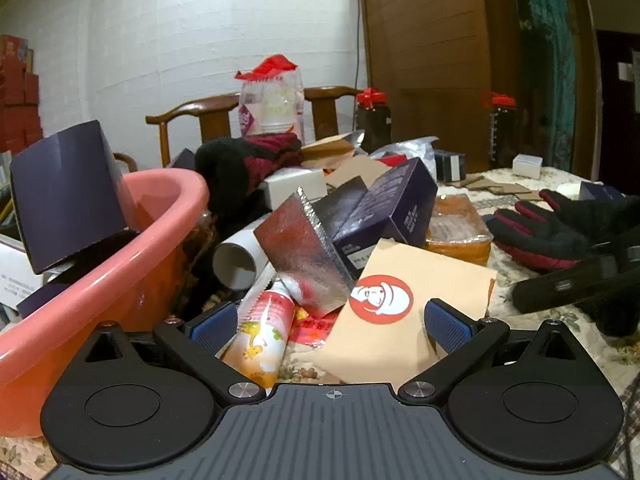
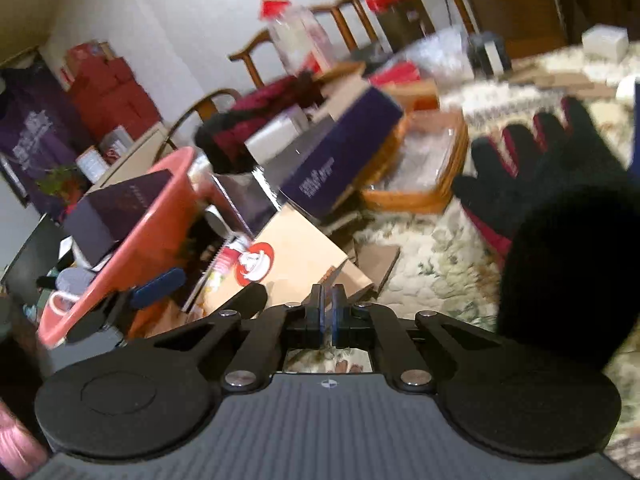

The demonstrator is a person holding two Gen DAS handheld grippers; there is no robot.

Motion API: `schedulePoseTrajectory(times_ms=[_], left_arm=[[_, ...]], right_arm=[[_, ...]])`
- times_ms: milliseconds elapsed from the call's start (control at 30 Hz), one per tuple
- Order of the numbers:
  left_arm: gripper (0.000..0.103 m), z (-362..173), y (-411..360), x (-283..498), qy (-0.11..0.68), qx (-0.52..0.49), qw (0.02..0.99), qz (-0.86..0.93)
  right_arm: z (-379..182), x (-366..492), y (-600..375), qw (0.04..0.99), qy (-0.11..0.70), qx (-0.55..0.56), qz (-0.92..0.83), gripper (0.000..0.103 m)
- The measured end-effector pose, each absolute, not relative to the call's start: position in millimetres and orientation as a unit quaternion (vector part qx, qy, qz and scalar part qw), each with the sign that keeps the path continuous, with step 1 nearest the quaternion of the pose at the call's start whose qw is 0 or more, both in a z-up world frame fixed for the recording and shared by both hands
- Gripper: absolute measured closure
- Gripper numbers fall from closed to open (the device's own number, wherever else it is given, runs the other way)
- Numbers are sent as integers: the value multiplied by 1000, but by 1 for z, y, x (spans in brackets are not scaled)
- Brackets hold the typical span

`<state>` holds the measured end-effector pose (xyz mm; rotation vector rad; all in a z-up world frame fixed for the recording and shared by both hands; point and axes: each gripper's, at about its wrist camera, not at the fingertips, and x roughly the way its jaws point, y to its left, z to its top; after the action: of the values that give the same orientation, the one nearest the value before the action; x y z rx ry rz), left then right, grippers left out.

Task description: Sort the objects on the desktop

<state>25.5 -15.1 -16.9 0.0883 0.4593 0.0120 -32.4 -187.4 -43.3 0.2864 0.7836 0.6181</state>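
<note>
The left tool (image 1: pixel 334 322) is sitting at the bottom of its frame with its ribbed blue pads spread wide, gripping nothing. Between the pads, a glossy white-and-orange tube (image 1: pixel 262 340) is lying with its long axis running from lower centre up toward the heap, and a smooth tan envelope (image 1: pixel 394 320) with a round red-and-white sticker is leaning flat just right of it. Above them, a crinkled silver foil pouch (image 1: pixel 302 250) with a serrated edge is tilting on one corner, touching a white cardboard roll (image 1: pixel 238 260) whose open end is facing the lens. A dark purple carton (image 1: pixel 394 210) is slanting up toward the upper right. At the left edge, a smooth pink plastic basin (image 1: pixel 100 280) is holding an upright dark box (image 1: pixel 68 196). A fuzzy black-and-maroon glove (image 1: pixel 552 228) is lying at the right on the floral-quilted surface (image 1: pixel 520 292).

In the blurred, tilted right-wrist view, the right tool (image 2: pixel 327 312) is showing its blue pads pressed together with only a thin slit between them, holding nothing. The envelope (image 2: pixel 296 252) is lying just above it, the basin (image 2: pixel 136 248) at the left, the glove (image 2: pixel 532 172) at the right, and a woven-looking tan tray (image 2: pixel 420 196) in the centre.
</note>
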Motion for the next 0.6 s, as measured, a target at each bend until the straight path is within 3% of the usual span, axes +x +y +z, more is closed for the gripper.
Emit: schedulePoseTrajectory(times_ms=[100,200,233,300,500,600], left_arm=[[0,-23,-11,40,273,26,961,-36],[0,-26,-18,48,292,60,953,-49],[0,-27,-21,49,300,68,950,-60],[0,-31,-23,48,322,66,940,-92],[0,-35,-27,47,315,91,940,-88],[0,-34,-25,54,316,82,942,-78]], right_arm=[[-38,-36,-200,880,363,122,282,98],[-37,-18,-207,866,375,125,306,90],[-37,-10,-207,860,380,130,315,65],[-38,8,-203,846,388,127,342,39],[-37,19,-149,833,384,-34,396,40],[-43,29,-132,831,387,-48,397,39]])
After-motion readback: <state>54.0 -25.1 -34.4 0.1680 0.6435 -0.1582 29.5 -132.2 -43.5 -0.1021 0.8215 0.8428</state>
